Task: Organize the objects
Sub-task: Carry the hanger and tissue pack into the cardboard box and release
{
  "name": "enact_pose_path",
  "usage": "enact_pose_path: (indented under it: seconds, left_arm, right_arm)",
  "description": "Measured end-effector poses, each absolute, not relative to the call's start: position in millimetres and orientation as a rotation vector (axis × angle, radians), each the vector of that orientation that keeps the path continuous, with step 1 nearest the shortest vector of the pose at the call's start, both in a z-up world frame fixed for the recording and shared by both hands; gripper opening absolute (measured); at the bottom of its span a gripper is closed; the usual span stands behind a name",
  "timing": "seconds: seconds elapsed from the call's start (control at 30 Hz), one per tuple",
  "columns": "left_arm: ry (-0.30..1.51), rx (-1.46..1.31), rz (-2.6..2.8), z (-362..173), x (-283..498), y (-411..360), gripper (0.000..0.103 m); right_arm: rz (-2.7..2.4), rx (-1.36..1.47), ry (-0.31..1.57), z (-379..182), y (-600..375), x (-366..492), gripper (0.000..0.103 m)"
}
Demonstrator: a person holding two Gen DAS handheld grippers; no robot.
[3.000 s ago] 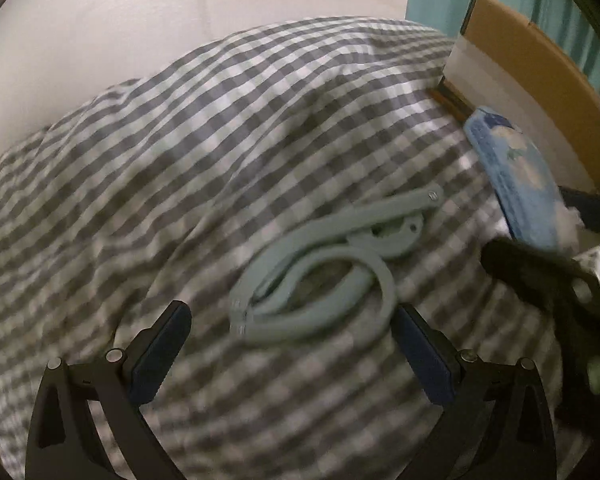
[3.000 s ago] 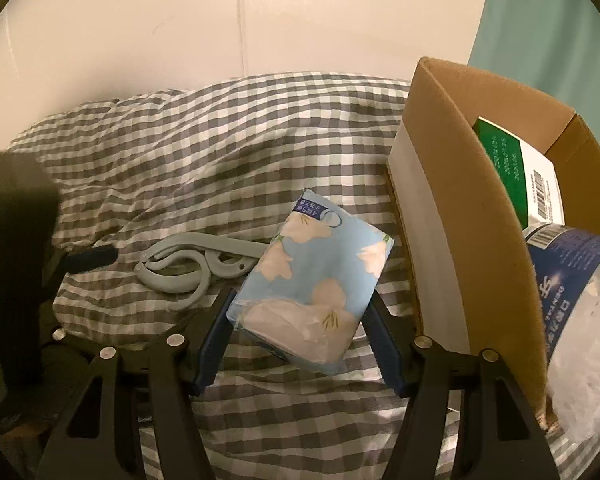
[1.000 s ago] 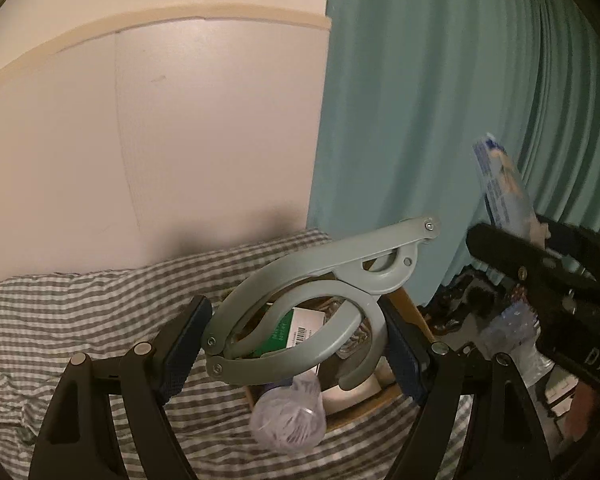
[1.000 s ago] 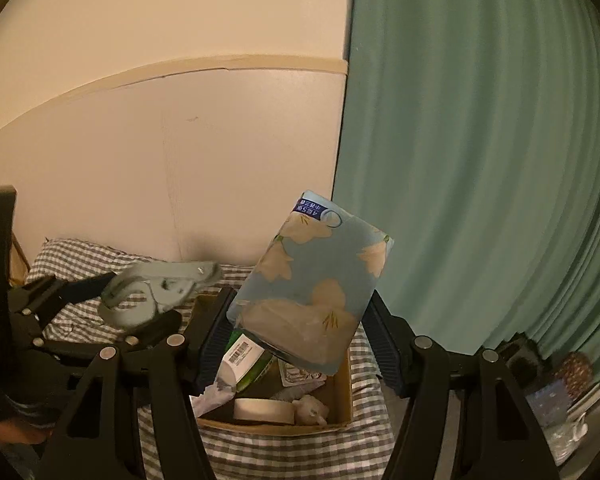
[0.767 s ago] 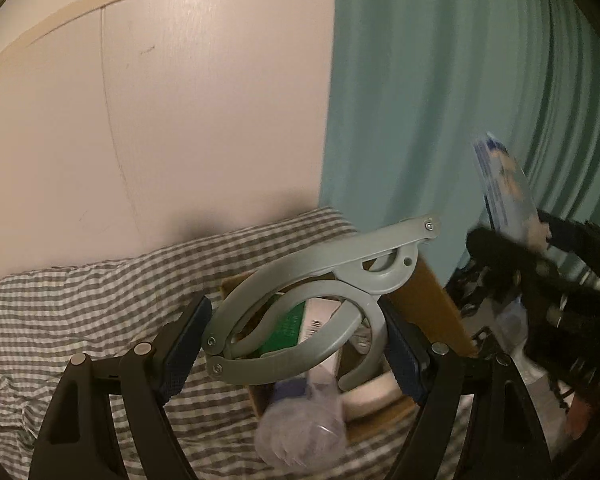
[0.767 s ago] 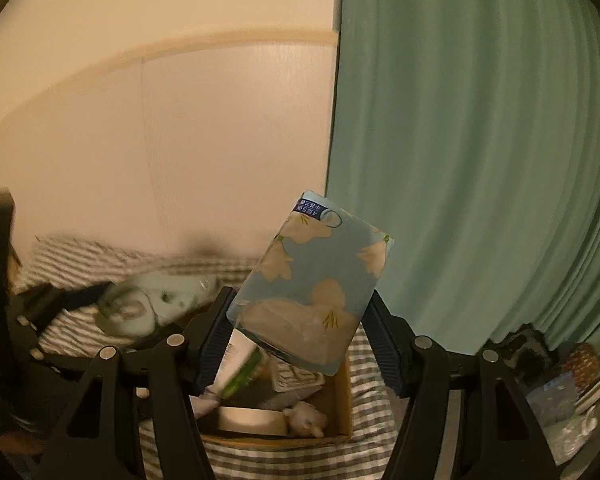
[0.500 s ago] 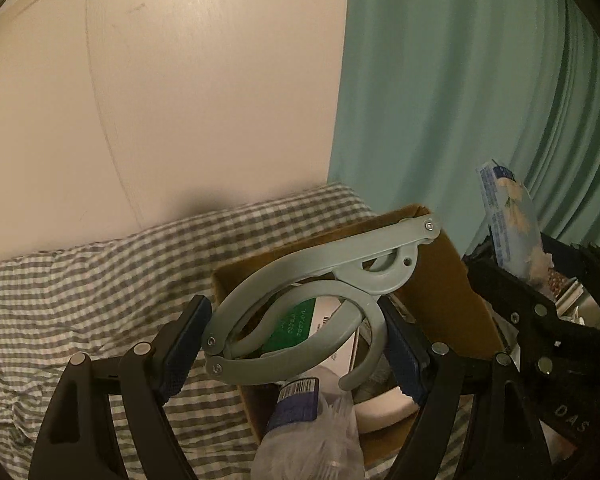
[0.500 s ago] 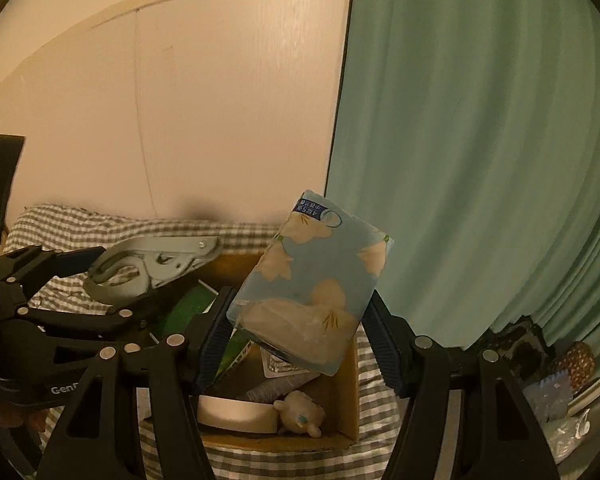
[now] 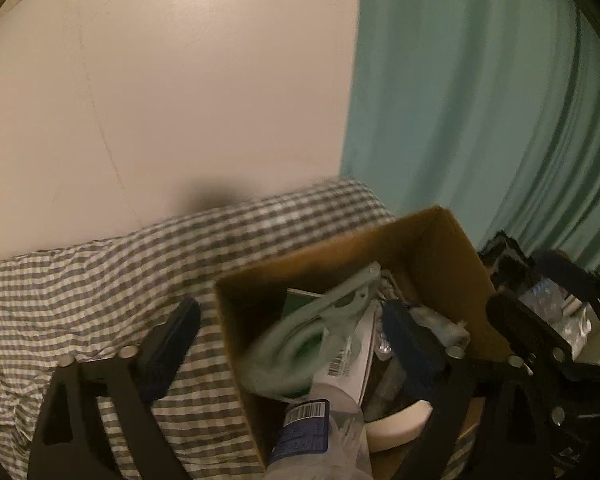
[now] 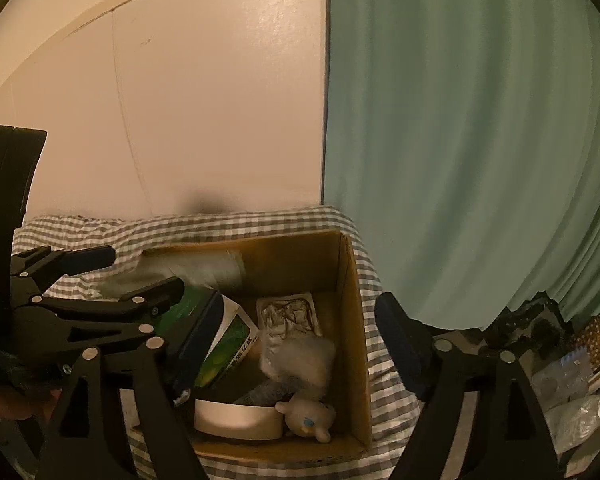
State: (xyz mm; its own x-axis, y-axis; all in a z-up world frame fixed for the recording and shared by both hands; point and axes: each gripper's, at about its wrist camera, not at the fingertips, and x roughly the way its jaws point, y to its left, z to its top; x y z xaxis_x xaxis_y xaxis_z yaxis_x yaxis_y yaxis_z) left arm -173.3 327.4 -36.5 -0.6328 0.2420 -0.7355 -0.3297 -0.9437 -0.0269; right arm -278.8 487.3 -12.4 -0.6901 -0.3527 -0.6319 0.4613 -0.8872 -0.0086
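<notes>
I see the pale green plastic folding hanger point(image 9: 324, 320) only as a motion smear inside the brown cardboard box point(image 9: 440, 240); my clear plastic bottle point(image 9: 320, 440) runs off frame.

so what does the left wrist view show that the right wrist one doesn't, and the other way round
Only the left wrist view shows the grey-green folding hanger, blurred, inside the box, with the open left gripper around it. Only the right wrist view shows the small bear figure, the tape roll and the open right gripper. Both show the cardboard box on the checked cloth.
</notes>
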Motion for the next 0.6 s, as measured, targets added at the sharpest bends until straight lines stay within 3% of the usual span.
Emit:
enact_pose_path:
  seconds: [0.37, 0.6]
  left_arm:
    - [0.142, -1.041, 2.643, 10, -142, 293, 0.099]
    - [0.206, -0.85, 2.74, 64, -91, 241, 0.099]
  right_arm:
    - [-2.597, 0.768, 0.322, 16, 478, -247, 0.082]
    - [-2.67, 0.649, 0.246, 43, 478, -193, 0.083]
